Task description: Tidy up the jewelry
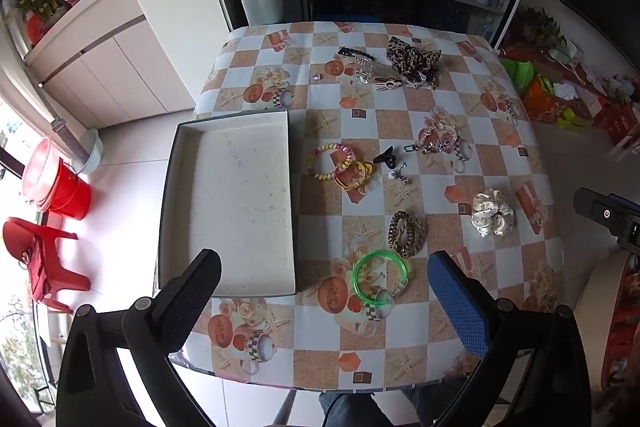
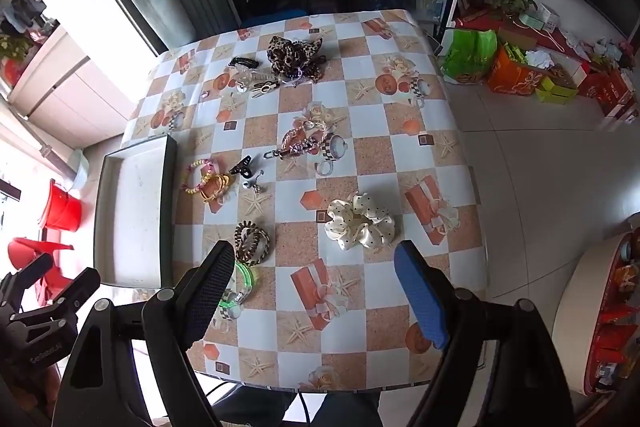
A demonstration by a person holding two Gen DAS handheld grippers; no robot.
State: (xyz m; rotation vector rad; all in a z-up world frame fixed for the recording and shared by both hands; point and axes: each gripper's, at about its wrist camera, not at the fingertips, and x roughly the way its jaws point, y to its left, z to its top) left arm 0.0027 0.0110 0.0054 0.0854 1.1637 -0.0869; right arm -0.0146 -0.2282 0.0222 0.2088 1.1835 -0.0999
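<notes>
Jewelry lies scattered on the desk (image 1: pixel 400 343) right of the empty white tray (image 1: pixel 236 203), apparently awaiting sorting into it, so the left gripper (image 1: pixel 324 279) and right gripper (image 2: pixel 316 275) hover above, jaws wide, holding nothing.

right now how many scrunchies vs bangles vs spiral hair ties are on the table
scrunchies: 2, cream dotted scrunchie and leopard scrunchie
bangles: 1, green bangle
spiral hair ties: 2, brown spiral tie and pink-yellow spiral tie
total: 5
</notes>
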